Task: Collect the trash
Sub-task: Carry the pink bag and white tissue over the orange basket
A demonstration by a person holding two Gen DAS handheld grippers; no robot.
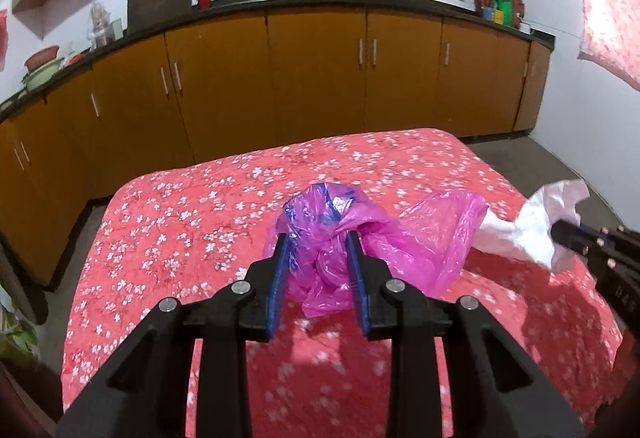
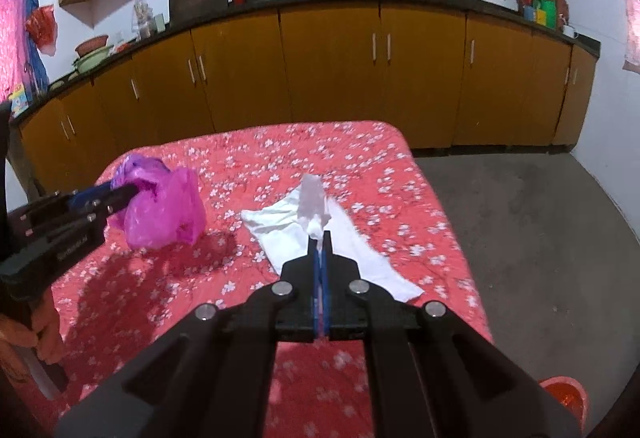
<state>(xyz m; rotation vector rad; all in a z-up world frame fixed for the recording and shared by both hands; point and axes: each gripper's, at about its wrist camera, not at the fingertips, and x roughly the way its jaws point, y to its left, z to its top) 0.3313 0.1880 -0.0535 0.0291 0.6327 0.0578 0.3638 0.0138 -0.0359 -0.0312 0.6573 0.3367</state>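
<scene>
On the floral bed [image 1: 168, 222], both pieces of trash are already being gripped, one in each claw. The left claw [image 1: 320, 238] is clamping a crumpled pink bag [image 1: 384, 238] between its blue pads, jaws partly closed around the bunched plastic; the bag is bulging out ahead of the tips and to their right, and seems to be hanging just above the bedspread. The right claw [image 2: 319, 238] is pinching a white tissue [image 2: 288, 230], jaws pressed almost fully together on a peak of the tissue, while the rest is trailing down in front of the tips and spreading both ways across the bed. An orange bin [image 2: 568, 398], apparently, is showing at the lower right of the right wrist view, beside the bed. It is lying nearer the right claw, so the tissue is probably going there first.
</scene>
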